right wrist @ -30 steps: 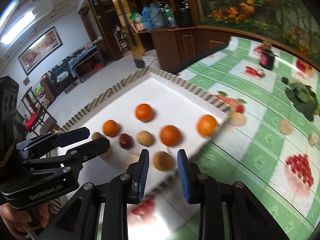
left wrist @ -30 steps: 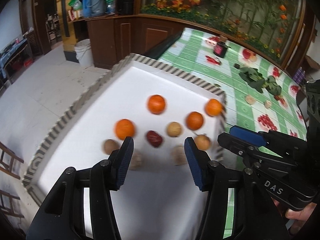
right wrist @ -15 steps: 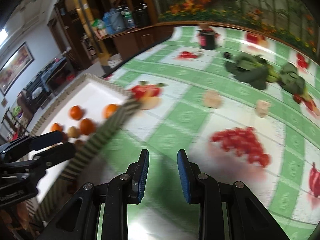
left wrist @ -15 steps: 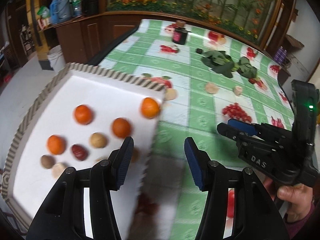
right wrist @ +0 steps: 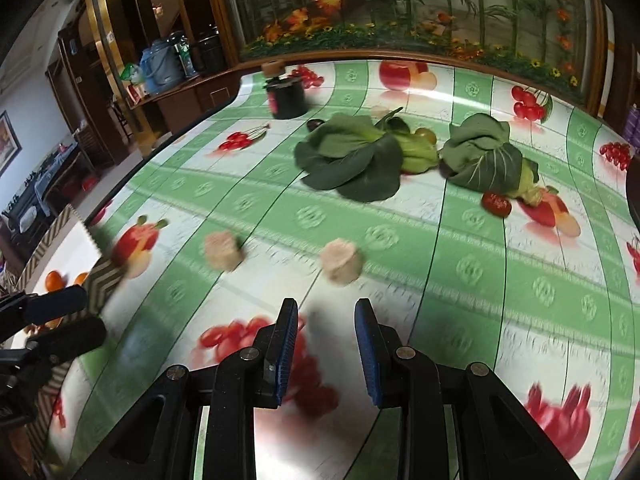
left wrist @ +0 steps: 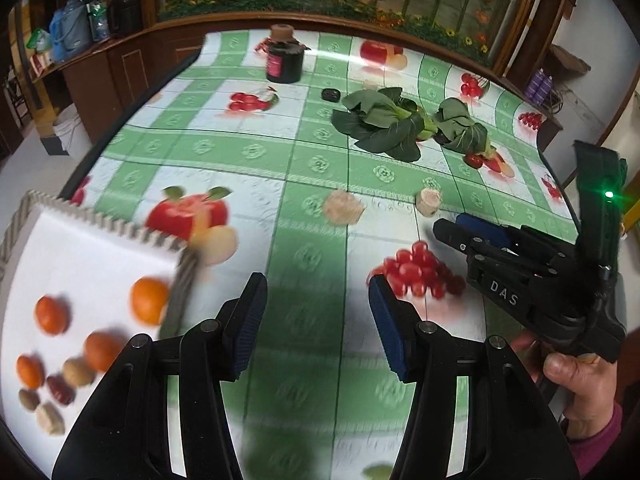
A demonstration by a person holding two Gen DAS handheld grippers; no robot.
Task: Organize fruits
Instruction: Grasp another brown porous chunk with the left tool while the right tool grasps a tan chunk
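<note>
— Green-and-white checked oilcloth table (left wrist: 304, 160) with printed fruit, before a wall mural of flowers. Location of the task's things?

— Small round orange fruits (left wrist: 148, 300), pale brown ones and a dark red one on white tray with striped rim (left wrist: 100, 224), at the table's left edge. Two pale, cut cylindrical chunks (right wrist: 340, 260) loose mid-table; identity unclear. Dark red fruit (right wrist: 496, 204) beside leafy green vegetable (right wrist: 352, 160), toward the far edge.

— Claws?

— Left gripper (left wrist: 316, 316) roughly half open, nothing between the pads. Right gripper (right wrist: 326, 344) narrowly parted, likewise empty. Both above bare cloth, touching nothing.

— Handling?

— Judged light, firm-skinned, prone to rolling; dark red ones probably softer, bruisable. Best taken across the widest middle, gentle squeeze. Chunks: grip on the curved sides, flat ends up and down.
</note>
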